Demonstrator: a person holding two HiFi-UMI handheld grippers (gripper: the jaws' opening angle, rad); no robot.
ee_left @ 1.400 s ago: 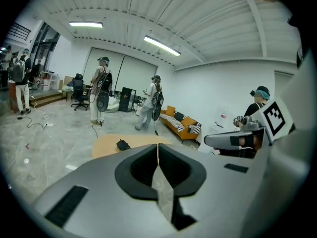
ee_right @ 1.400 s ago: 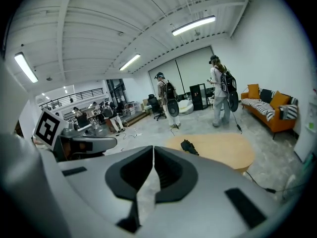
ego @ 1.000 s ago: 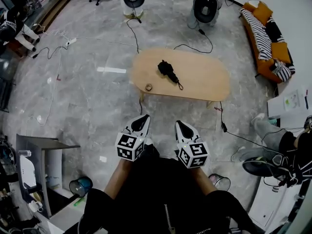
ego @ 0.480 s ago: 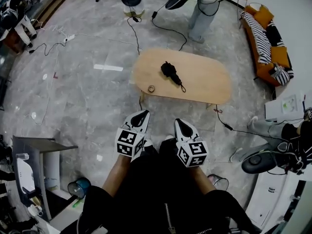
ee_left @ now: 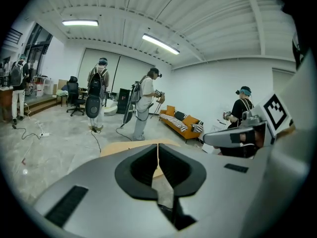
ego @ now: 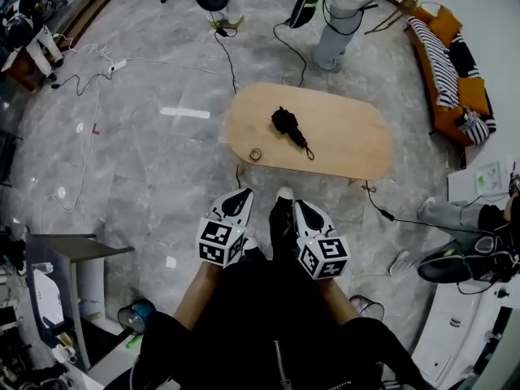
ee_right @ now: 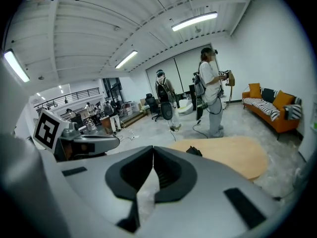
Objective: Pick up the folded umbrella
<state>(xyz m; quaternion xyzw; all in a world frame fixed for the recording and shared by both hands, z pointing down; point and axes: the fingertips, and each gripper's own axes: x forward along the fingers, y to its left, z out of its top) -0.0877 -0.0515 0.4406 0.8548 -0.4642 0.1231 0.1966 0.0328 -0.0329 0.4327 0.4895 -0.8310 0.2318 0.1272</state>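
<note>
The folded black umbrella (ego: 286,123) lies near the middle of the oval wooden table (ego: 357,145), its strap trailing toward the near right; it also peeks over the jaws in the right gripper view as the umbrella (ee_right: 194,151). My left gripper (ego: 240,195) and right gripper (ego: 299,207) hang side by side over the floor, well short of the table's near edge. Both are shut with nothing between the jaws. In the left gripper view only a strip of the table (ee_left: 124,147) shows past the left gripper (ee_left: 158,146).
A small tape roll (ego: 255,153) sits at the table's near left edge. A person (ego: 341,15) stands beyond the table, and cables (ego: 223,47) run across the floor. An orange sofa (ego: 449,71) is at the right, a grey shelf unit (ego: 69,266) at the left.
Both grippers and the person carrying them have come closer to the table. A shoe has stepped into view between the grippers. The person beyond the table has walked in further.
</note>
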